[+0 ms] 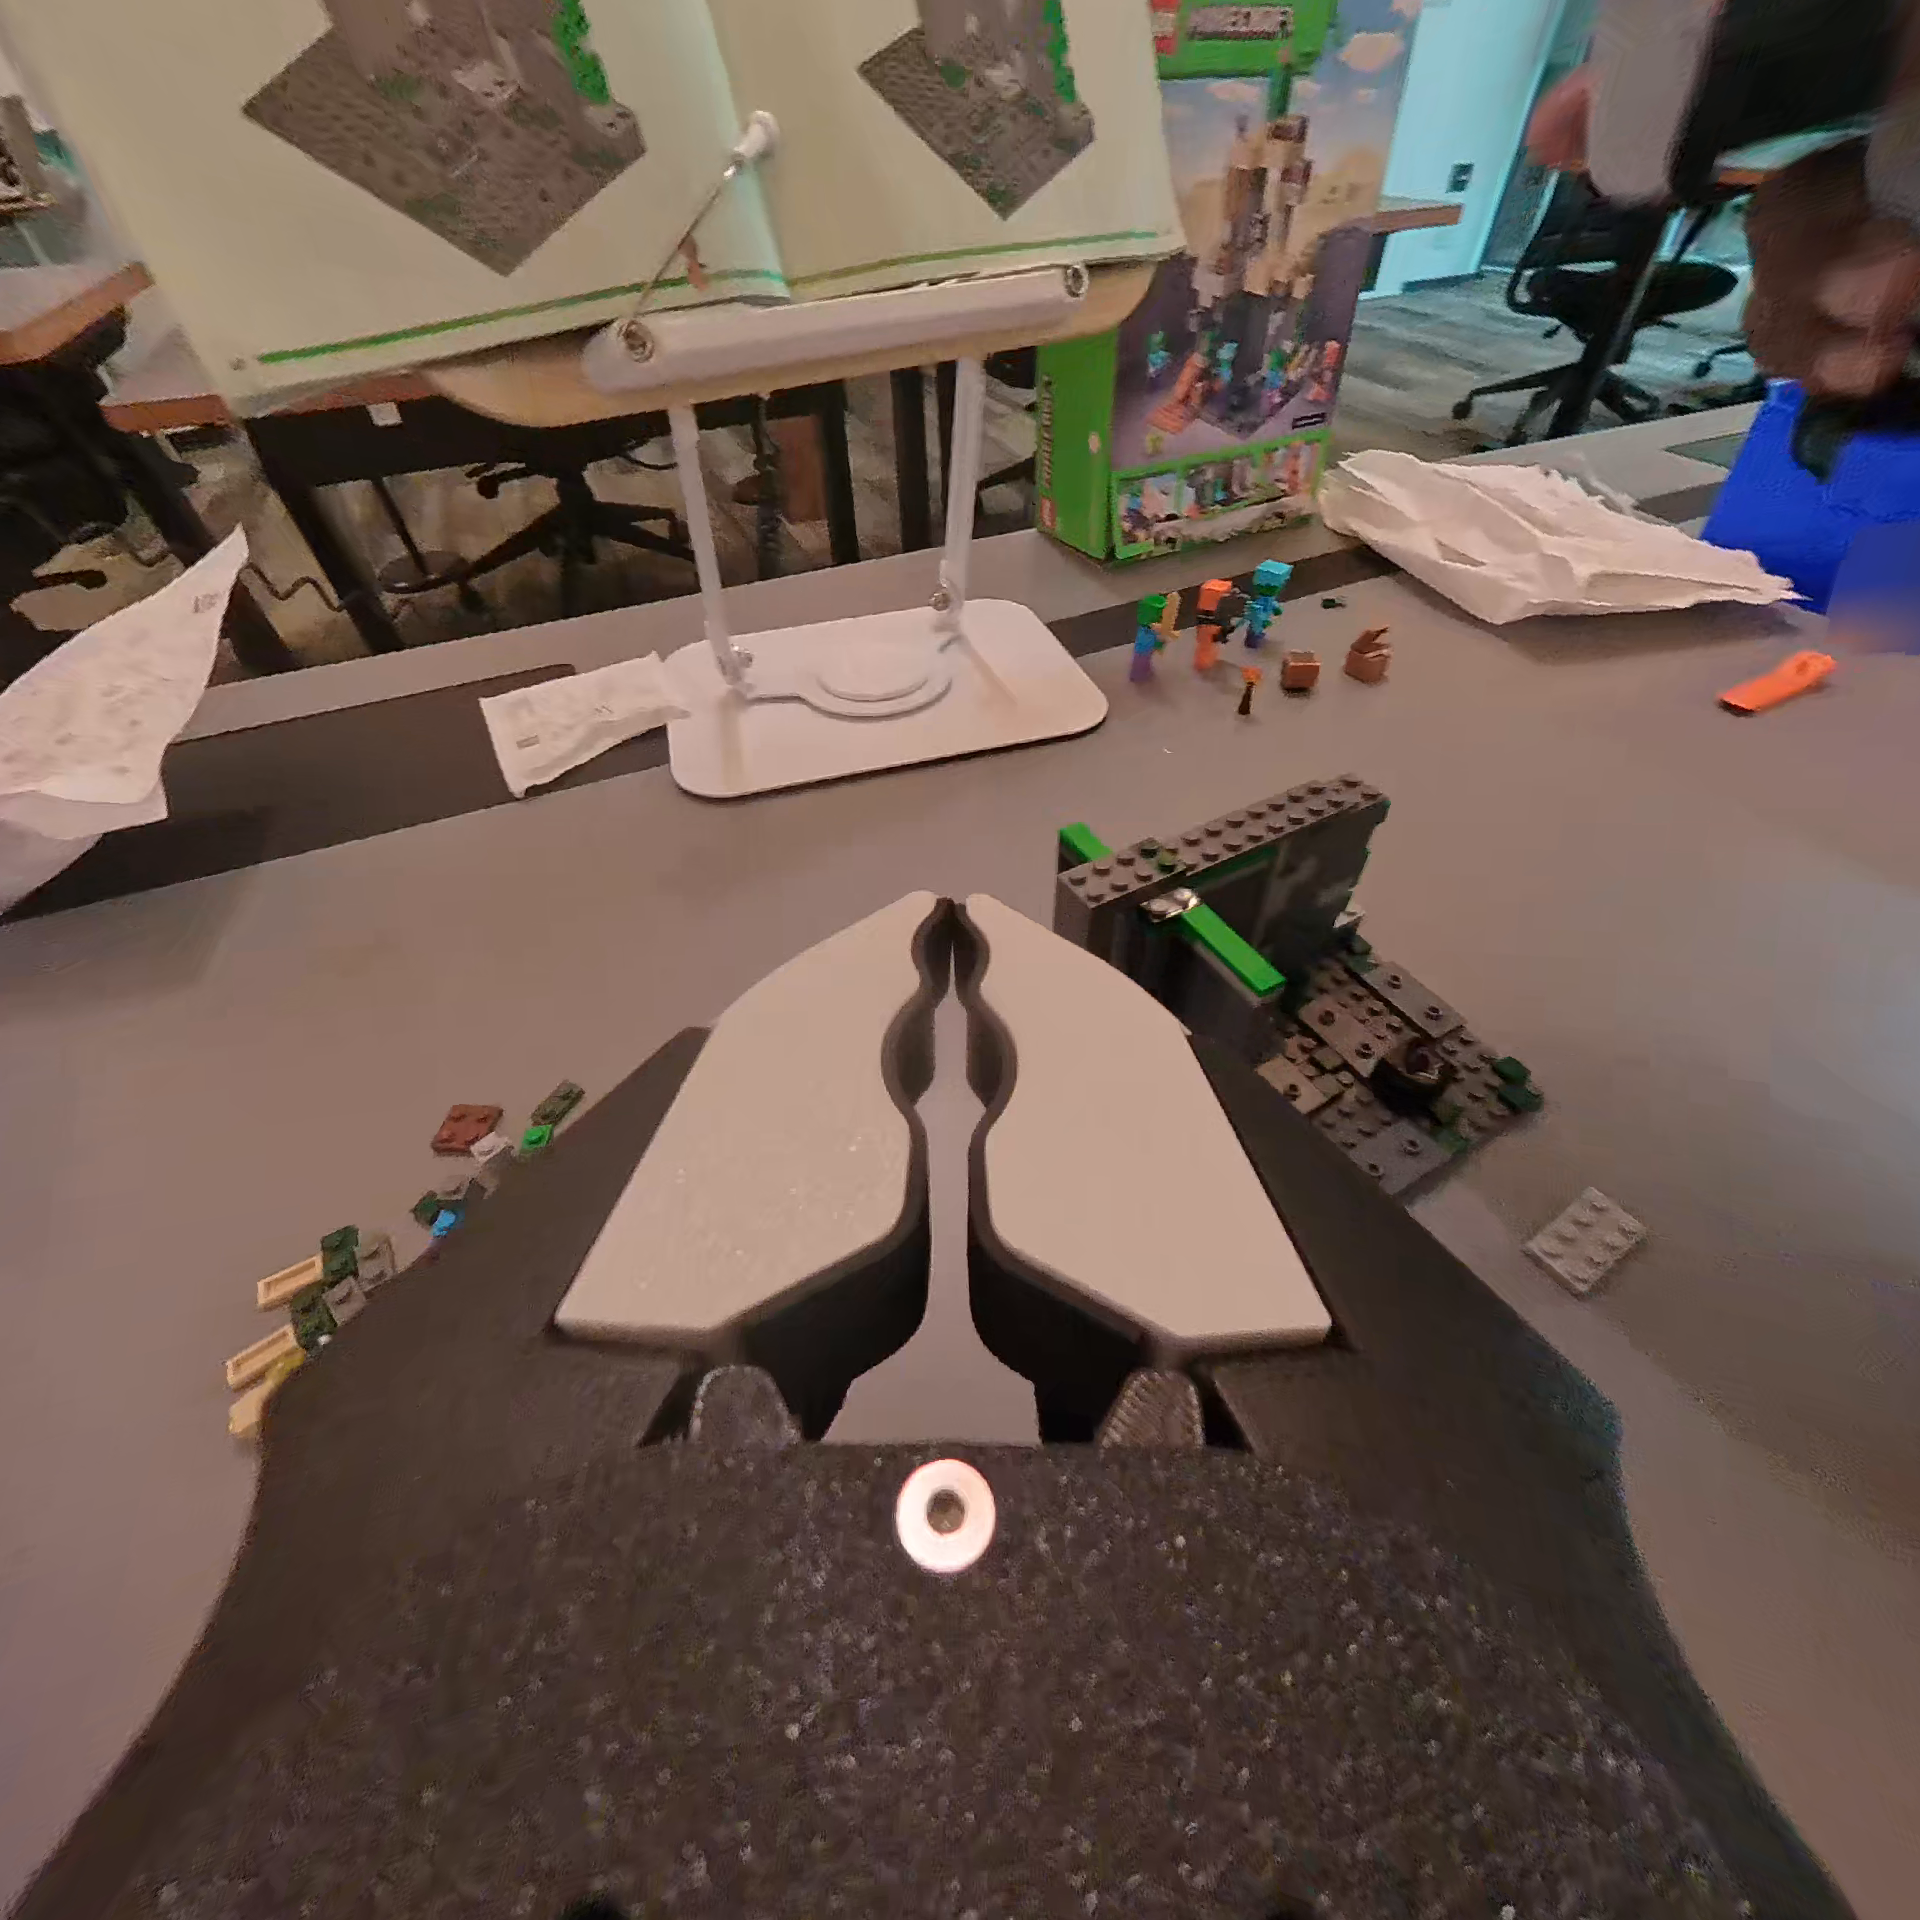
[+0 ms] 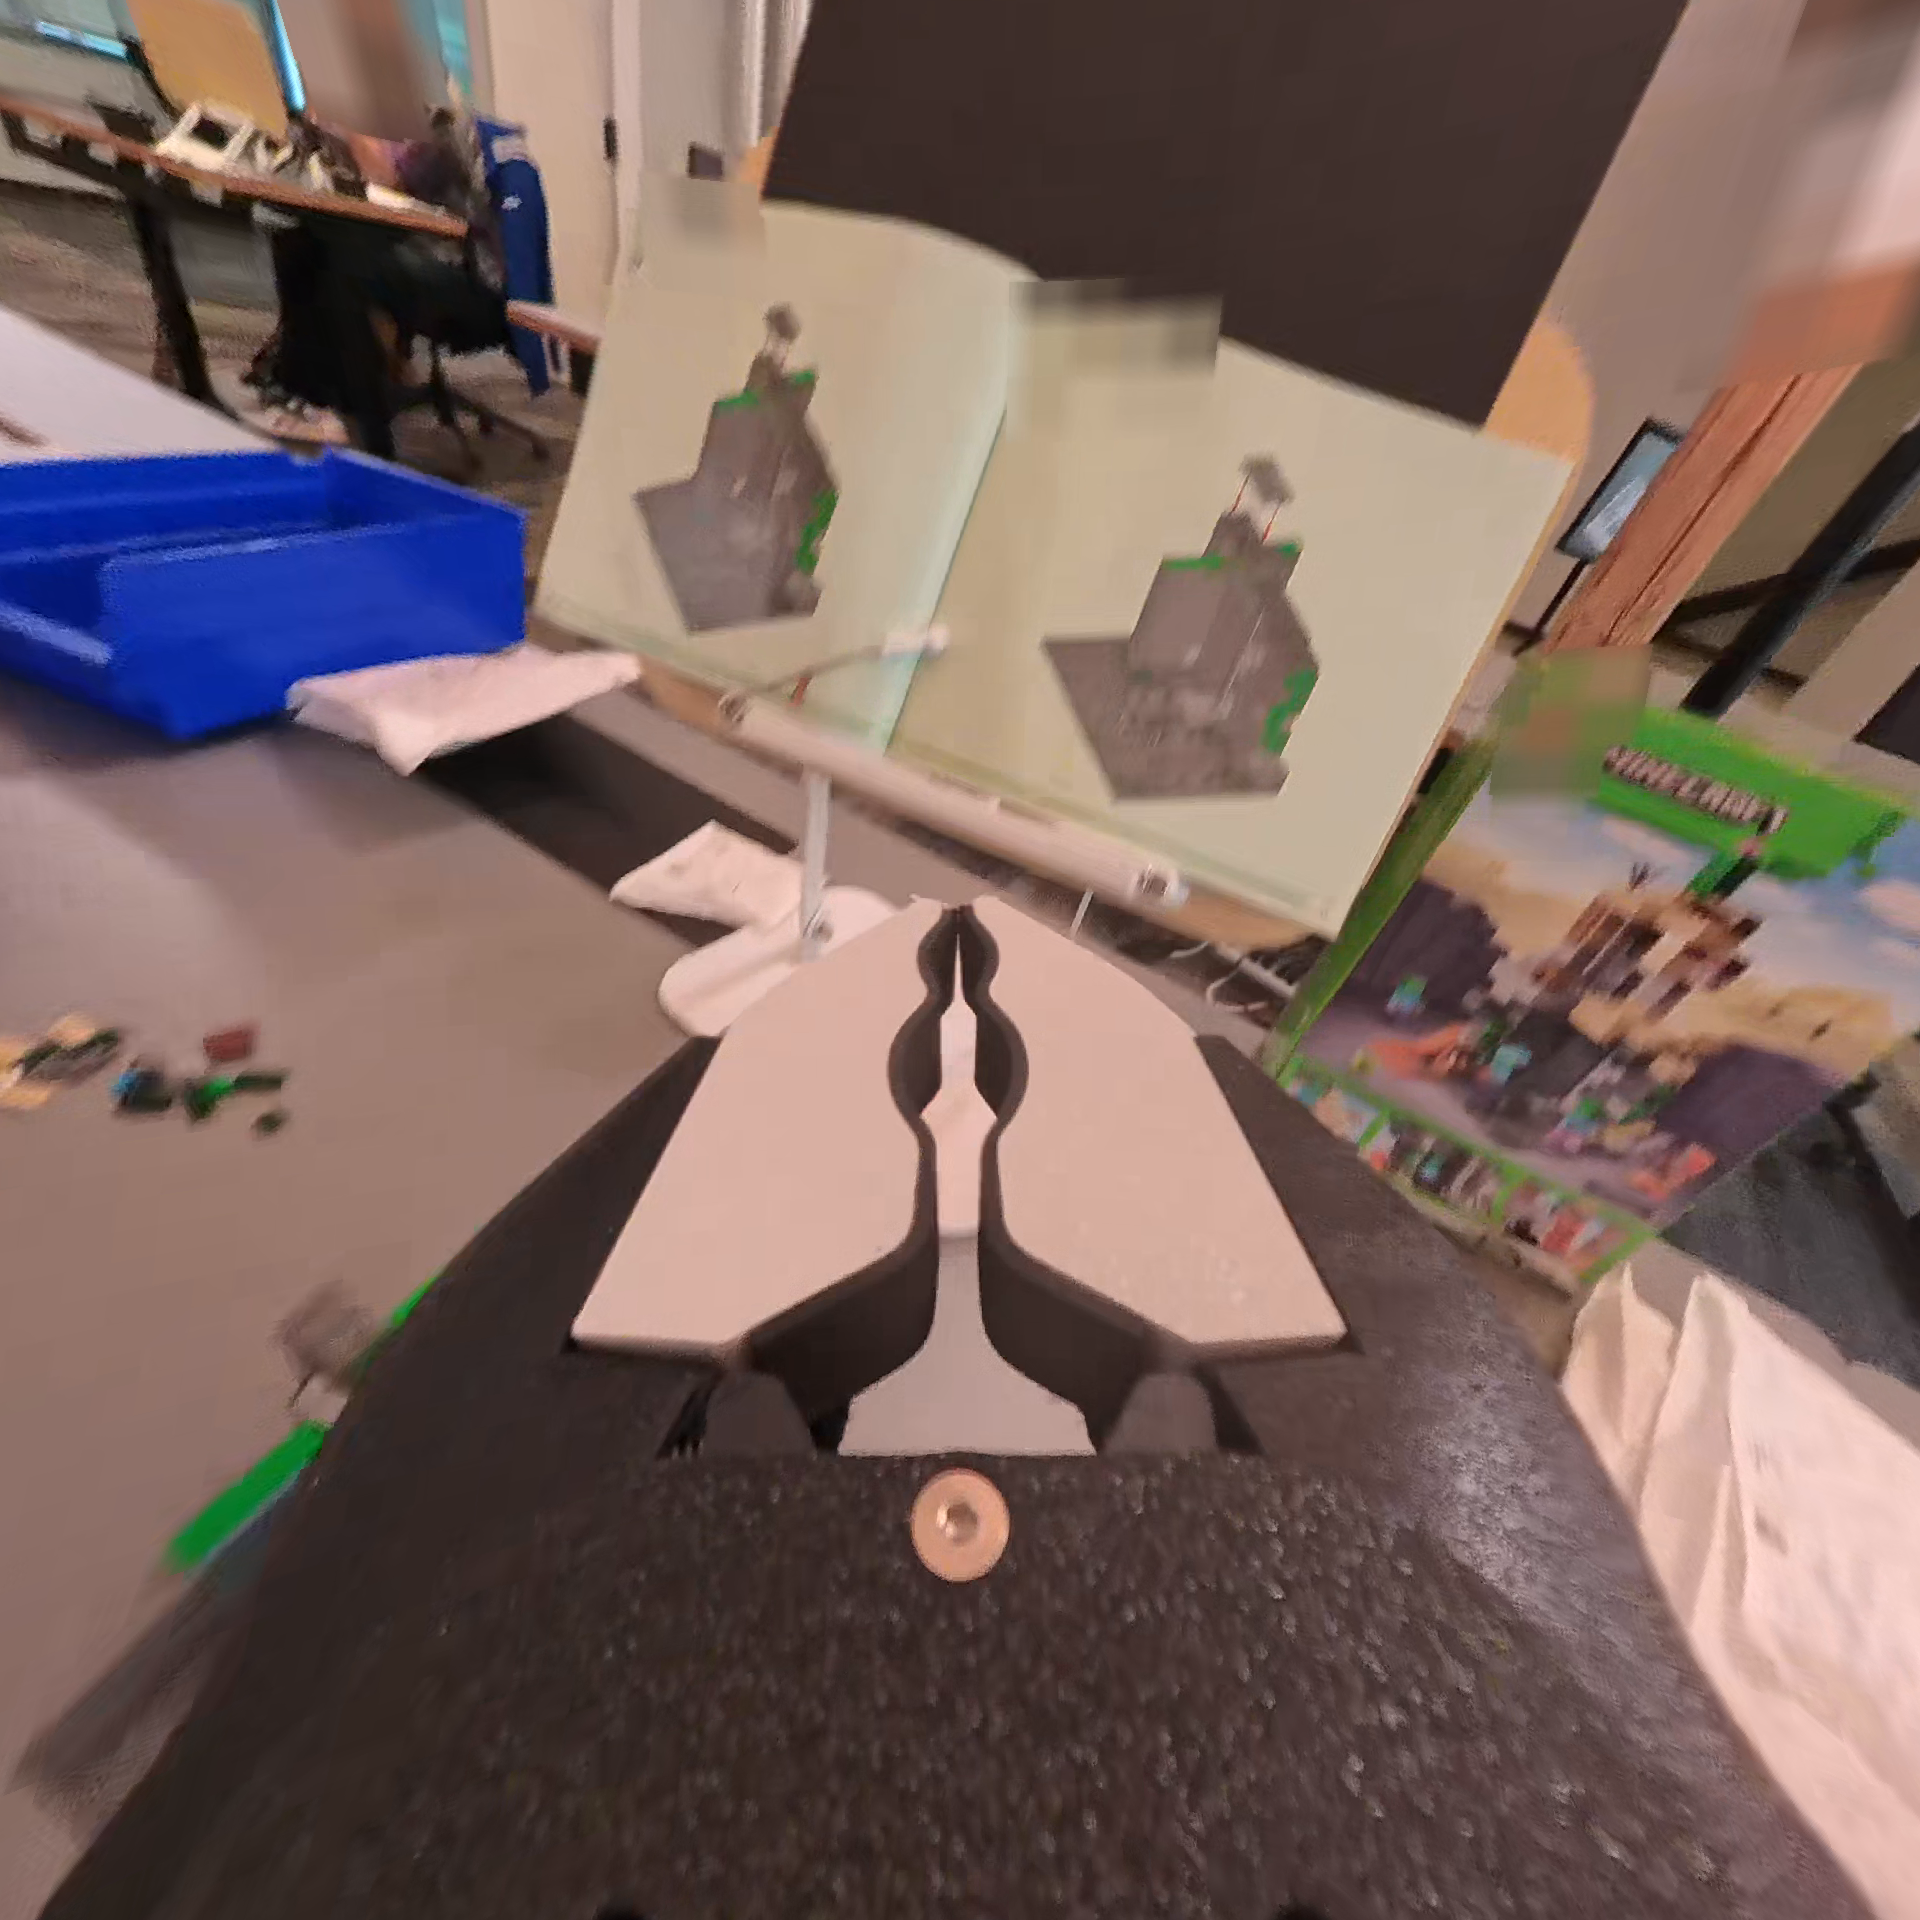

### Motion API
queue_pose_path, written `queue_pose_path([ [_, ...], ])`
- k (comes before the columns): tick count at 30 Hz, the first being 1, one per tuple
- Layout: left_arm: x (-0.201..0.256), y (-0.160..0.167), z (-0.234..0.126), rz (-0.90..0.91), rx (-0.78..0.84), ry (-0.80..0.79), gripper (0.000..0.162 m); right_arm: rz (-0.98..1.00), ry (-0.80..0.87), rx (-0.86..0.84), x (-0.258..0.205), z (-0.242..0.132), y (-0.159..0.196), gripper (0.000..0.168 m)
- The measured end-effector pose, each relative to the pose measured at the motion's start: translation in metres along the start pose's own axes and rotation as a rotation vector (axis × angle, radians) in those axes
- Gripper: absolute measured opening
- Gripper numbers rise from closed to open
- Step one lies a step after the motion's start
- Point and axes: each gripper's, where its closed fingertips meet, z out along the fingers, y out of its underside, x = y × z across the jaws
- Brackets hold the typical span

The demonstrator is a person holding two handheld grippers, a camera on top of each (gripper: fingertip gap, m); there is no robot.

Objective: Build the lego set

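My left gripper (image 1: 954, 906) is shut and empty, held above the grey table. Just right of its tips stands the partial dark grey build (image 1: 1299, 966) with a green bar and a studded base. A pile of small loose pieces (image 1: 416, 1195) lies left of the gripper. A light grey plate (image 1: 1584, 1238) lies alone at the right. My right gripper (image 2: 958, 914) is shut and empty, raised and pointed at the open instruction booklet (image 2: 1039, 582) on its white stand. The loose pieces (image 2: 145, 1070) show blurred at the left of that view.
The booklet stand (image 1: 883, 707) sits mid-table. The green set box (image 1: 1216, 343) stands behind several minifigures (image 1: 1205, 623) and brown pieces. An orange tool (image 1: 1777, 681) and crumpled white bags (image 1: 1538, 530) lie far right. A blue bin (image 2: 239, 582) sits behind. Tip to tip, the grippers are about 25 cm apart. The light grey plate (image 1: 1584, 1238) lies some 20 cm from my left tips, 30 cm from my right tips.
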Motion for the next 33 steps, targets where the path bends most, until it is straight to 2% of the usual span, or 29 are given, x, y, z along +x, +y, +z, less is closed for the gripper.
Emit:
queue_pose_path([
  [4, -0.003, 0.018, 0.005, -0.015, -0.030, -0.010, 0.000, 0.024, 0.048, 0.041, 0.024, 0.059, -0.029, 0.000],
  [8, -0.004, 0.022, 0.005, 0.002, -0.030, -0.023, 0.000, 0.031, 0.088, 0.063, 0.038, 0.115, -0.047, 0.000],
  [14, -0.003, 0.035, 0.011, 0.034, -0.047, -0.030, 0.000, 0.044, 0.089, 0.104, 0.035, 0.168, -0.075, 0.000],
  [23, 0.012, 0.054, 0.022, 0.110, -0.104, 0.009, 0.000, 0.057, 0.084, 0.103, 0.033, 0.205, -0.093, 0.002],
  [33, 0.008, 0.058, 0.024, 0.087, -0.124, 0.015, 0.000, 0.066, 0.079, 0.080, 0.032, 0.215, -0.087, 0.002],
])
